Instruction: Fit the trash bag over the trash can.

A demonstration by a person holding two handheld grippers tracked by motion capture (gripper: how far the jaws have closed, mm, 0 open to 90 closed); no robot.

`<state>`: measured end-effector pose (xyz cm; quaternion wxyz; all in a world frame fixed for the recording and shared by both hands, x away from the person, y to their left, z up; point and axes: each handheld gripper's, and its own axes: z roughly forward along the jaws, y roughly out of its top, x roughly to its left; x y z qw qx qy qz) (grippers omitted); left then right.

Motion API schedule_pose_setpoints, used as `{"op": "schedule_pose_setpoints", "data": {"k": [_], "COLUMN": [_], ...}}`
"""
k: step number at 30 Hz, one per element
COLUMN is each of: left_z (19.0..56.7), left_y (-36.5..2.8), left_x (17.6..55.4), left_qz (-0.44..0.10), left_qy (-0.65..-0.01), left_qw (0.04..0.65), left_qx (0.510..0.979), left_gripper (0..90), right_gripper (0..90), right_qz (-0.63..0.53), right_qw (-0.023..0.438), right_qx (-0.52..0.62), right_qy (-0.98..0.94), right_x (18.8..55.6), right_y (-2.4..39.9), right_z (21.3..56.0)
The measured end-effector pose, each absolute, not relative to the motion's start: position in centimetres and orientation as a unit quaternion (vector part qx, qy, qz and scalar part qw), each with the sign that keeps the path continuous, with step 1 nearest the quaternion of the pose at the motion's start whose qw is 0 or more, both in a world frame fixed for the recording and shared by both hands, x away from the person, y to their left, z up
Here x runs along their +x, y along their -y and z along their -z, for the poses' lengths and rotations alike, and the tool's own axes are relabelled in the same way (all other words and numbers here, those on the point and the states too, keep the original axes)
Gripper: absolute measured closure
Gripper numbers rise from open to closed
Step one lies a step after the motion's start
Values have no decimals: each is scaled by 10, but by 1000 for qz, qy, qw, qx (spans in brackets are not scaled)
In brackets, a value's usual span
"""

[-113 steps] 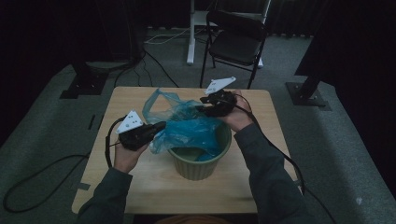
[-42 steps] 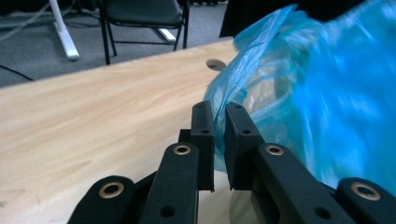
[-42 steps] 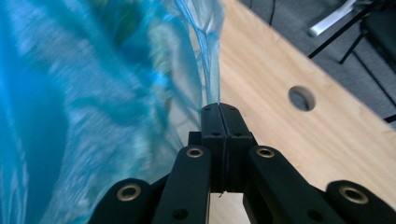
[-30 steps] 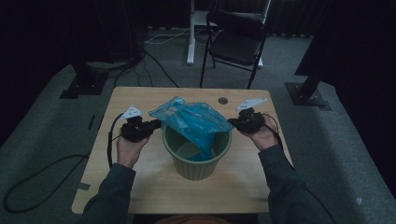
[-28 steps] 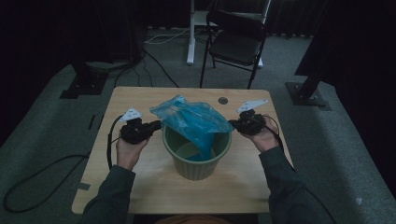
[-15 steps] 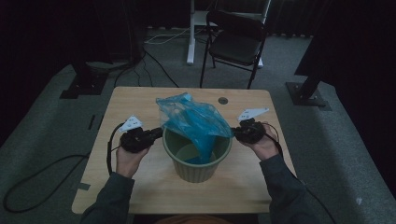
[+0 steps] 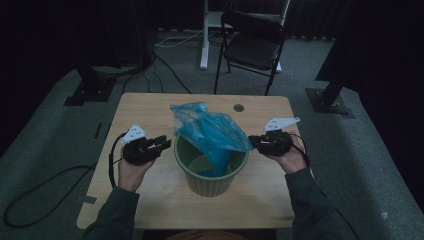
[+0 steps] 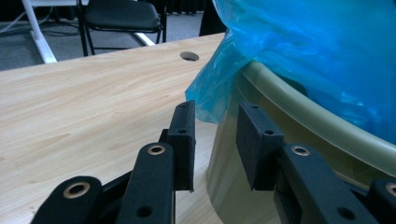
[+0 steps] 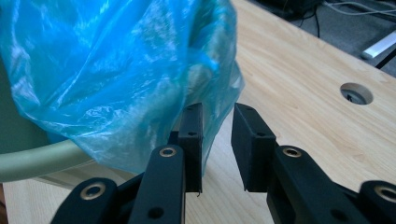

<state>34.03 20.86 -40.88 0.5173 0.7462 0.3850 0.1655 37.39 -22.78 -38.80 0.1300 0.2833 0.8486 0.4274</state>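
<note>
The left hand-held gripper (image 7: 161, 144) sits just left of the green bin (image 7: 210, 176) on the wooden surface (image 7: 150, 107), its jaws having just been opening and now parted a moderate way. In the left gripper view a corner of the blue plastic bag (image 7: 212, 134) hangs just beyond the pads (image 8: 183, 140), seemingly free of them. The right hand-held gripper (image 7: 255, 142) rests at the bin's opposite side, jaws likewise just opening to a narrow gap. The bag's edge drapes ahead of its pads (image 9: 192, 135), not pinched. The bag lies bunched over the bin's rim between both hand-held grippers.
</note>
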Motion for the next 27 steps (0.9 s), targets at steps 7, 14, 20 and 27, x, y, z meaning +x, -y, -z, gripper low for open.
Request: {"op": "schedule_pose_setpoints", "data": {"k": [7, 14, 20, 27], "left_z": [396, 389, 390, 388], "left_y": [-210, -198, -190, -185], "left_x": [343, 353, 364, 365], "left_qz": [-169, -160, -151, -148], "left_qy": [-378, -360, -355, -348], "left_qw": [536, 547, 545, 544], "left_qx": [735, 738, 744, 748], "left_gripper": [633, 600, 617, 719], "right_gripper": [714, 708, 715, 682], "right_qz": [-457, -470, -491, -511], "right_qw": [133, 141, 118, 71], "right_qx": [299, 308, 294, 282], "right_qy": [-827, -815, -812, -809], "right_x": [371, 371, 365, 364], "right_y": [244, 247, 245, 239], "right_z": [378, 372, 367, 367]}}
